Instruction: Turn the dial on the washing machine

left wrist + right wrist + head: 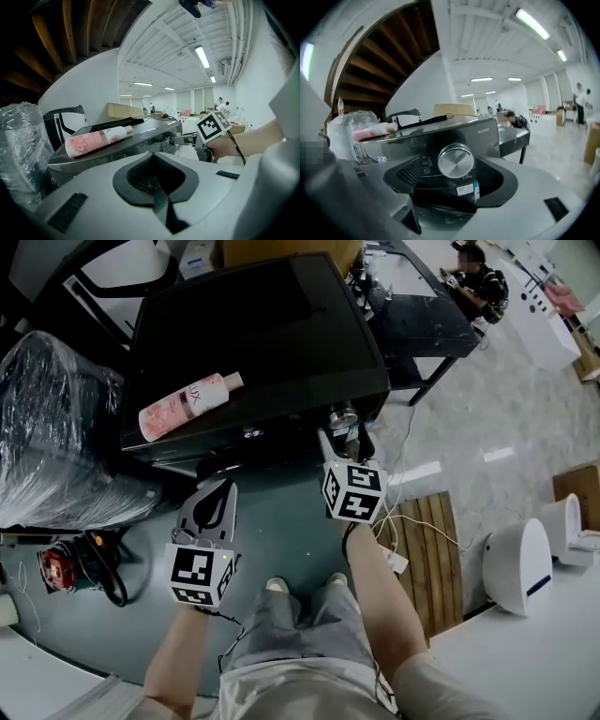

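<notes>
Dial (456, 161): on the front right corner of the washing machine (253, 334), between the spread, released jaws of the right tool (345, 439), forearm stretched forward. Left tool (214, 495): clenched, empty, lower left of the right tool, forearm extended.

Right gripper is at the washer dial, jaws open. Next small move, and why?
Probably ease the right gripper forward a touch and close on the dial. The right gripper view shows the dial centred straight ahead, the jaws stand open, and nothing presses on it yet.
</notes>
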`<action>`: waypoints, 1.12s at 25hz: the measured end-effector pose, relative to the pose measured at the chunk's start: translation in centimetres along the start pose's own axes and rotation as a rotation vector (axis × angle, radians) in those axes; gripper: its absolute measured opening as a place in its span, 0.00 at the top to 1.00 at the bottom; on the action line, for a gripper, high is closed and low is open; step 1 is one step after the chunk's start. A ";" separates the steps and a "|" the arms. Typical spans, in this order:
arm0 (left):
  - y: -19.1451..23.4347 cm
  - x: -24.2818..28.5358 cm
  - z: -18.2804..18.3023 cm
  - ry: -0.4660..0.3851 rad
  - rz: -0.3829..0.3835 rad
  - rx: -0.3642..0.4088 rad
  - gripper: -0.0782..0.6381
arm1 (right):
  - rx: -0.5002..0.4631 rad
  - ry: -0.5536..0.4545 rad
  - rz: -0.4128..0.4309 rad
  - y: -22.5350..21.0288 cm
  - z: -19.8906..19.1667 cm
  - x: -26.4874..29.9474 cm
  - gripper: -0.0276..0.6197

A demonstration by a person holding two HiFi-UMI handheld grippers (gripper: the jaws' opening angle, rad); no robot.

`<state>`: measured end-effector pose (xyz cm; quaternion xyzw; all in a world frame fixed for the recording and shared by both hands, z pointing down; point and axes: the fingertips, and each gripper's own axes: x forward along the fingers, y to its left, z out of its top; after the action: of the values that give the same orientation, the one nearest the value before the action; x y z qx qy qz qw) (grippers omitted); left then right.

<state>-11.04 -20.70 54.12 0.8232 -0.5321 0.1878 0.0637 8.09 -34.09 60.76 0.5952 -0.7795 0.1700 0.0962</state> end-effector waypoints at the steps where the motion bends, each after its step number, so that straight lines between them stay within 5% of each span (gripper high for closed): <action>1: 0.0 0.0 0.0 0.000 -0.001 0.002 0.86 | -0.072 -0.005 -0.014 0.1 0.3 0.0 0.42; 6: 0.1 -0.1 -0.4 0.011 -0.004 0.005 0.86 | -0.406 0.013 -0.073 0.3 1.2 0.6 0.43; 9: 0.4 -0.3 -0.7 0.019 0.001 0.003 0.86 | -0.492 0.035 -0.093 -0.1 1.0 1.2 0.46; 13: 0.6 -0.4 -0.9 0.020 0.003 -0.002 0.86 | -0.412 0.051 -0.057 -0.1 0.7 1.5 0.51; 22: 0.5 -0.6 0.6 0.004 -0.013 0.035 0.86 | 0.134 0.010 0.058 -1.8 0.4 1.8 0.51; 28: 0.9 -1.4 2.1 0.002 -0.014 0.058 0.86 | 0.050 0.008 0.057 -1.5 1.4 0.3 0.52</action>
<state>-11.82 -20.48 51.58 0.8283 -0.5205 0.2032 0.0417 9.48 -35.23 59.80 0.5741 -0.7914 0.1942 0.0795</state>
